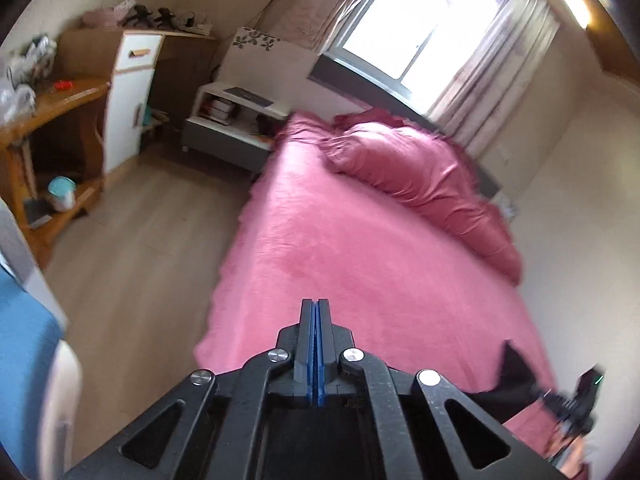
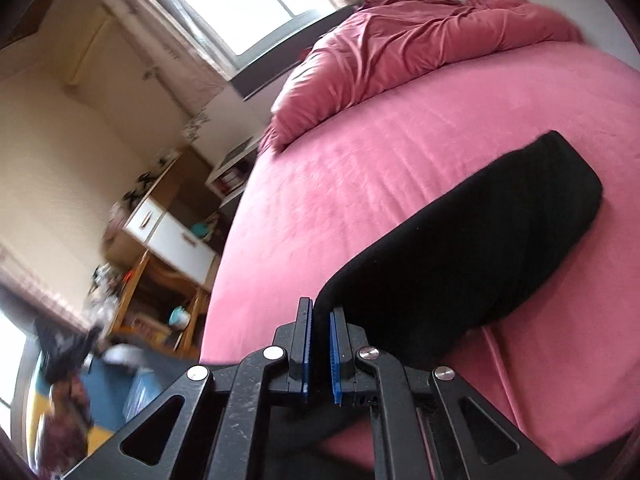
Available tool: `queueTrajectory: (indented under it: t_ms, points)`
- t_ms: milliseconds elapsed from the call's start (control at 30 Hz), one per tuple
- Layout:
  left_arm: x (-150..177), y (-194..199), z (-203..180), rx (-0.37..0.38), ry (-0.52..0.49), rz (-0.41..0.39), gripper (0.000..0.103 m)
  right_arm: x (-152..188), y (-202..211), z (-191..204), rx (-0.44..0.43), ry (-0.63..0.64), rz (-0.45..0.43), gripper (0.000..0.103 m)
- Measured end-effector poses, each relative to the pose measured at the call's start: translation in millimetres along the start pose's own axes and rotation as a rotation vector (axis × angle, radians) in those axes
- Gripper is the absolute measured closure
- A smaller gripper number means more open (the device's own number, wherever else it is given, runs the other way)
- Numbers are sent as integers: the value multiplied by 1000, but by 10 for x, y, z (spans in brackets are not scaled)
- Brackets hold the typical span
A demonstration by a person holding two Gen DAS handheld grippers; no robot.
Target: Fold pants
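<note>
Left gripper (image 1: 316, 301) fully closed on nothing; right gripper (image 2: 320, 312) nearly closed, apparently pinching the black pants (image 2: 460, 248) lying folded on the pink bedsheet (image 2: 320, 184); advise lifting the hem evenly.

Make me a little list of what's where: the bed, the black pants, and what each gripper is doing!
bed: pink all over
duvet: rumpled, darker pink, at the far end by the window
pants: black, a long strip lying on the bed
left gripper: shut, nothing in it, over the bed's near edge
right gripper: shut on the pants' near end
</note>
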State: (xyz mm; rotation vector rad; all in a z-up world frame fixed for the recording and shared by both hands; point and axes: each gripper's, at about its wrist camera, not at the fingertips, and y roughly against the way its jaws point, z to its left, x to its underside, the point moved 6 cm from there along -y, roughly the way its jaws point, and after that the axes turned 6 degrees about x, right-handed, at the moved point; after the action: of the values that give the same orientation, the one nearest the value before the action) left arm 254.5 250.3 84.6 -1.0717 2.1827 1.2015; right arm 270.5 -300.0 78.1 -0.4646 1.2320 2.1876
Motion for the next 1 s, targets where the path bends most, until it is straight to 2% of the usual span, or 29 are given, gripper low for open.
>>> queueTrajectory:
  t_ms: [133,200,267,333,367,433,467,533,600,833,900,1000]
  points:
    - [476,-29,-41,22,-39,98,103,644,227,-205,-5,17,71,95]
    - [771,-54,-20,17,-39,166,103,849,260,-335,7,-8,83,95]
    - [1047,-163,62,-9,-7,239,99,979,238,-430,-5,-52,90,95]
    - [1248,-336,196,-76,39,300,86,1044,186,-466,0,-62,96,95]
    - [1288,-401,232,-87,60,317,82,1103,175,-483,5,-62,105,95]
    - [1328,-531,270,-77,119,339,73,1167,141,-516,18,-59,119,95]
    - [1298,-644,257,-81,143,339,72,1200,129,-539,20,-64,126,95]
    - [1246,-800,268,-91,149,341,64,1215,113,-574,21,-72,131,95]
    - [1175,-1066,236,-105,145,363,61,1239,79,-586,24,-77,135,95]
    - [1022,-1807,268,-140,187,425,61,1212,-48,-608,40,-76,153,95]
    - [1018,-2021,296,-182,177,442,61,1208,-72,-621,41,-82,158,95]
    - [1042,-2232,294,-204,166,471,61,1234,-82,-631,44,-87,166,95]
